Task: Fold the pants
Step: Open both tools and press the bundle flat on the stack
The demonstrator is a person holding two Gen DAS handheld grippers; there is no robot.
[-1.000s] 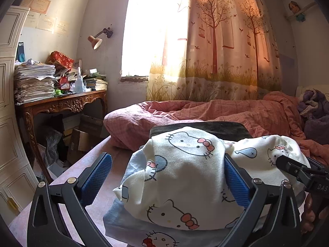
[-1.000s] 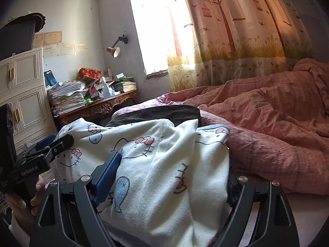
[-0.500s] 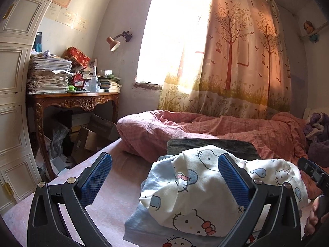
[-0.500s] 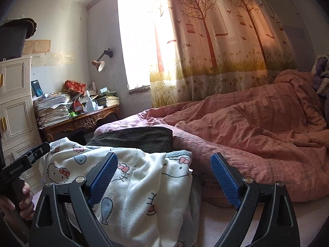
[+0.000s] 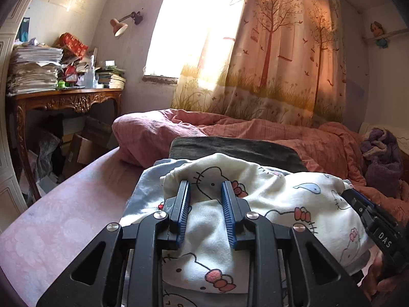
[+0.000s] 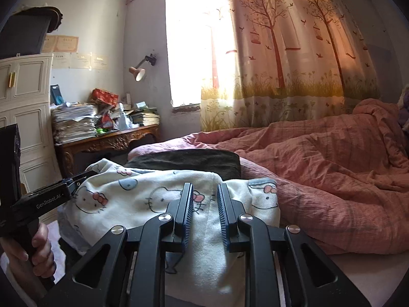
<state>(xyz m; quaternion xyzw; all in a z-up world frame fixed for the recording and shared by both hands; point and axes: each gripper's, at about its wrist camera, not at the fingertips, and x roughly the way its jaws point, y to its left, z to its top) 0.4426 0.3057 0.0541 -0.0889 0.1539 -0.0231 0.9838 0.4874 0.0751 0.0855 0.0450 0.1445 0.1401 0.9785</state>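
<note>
Both grippers — left gripper, right gripper — went from wide open to closing, fingers pinching the pants on the bed; the next fold can begin.

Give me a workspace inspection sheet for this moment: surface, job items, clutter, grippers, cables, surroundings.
Surface: pink bed sheet.
Job's things: cartoon-cat print pants bunched on a dark folded cloth.
Clutter: pink quilt heaped beside them.
Grippers: left gripper and right gripper both closing, pants fabric bunched between the jaws.
Cables: nothing seen.
Surroundings: carved desk stacked with papers, wall lamp, tree-print curtain.
</note>
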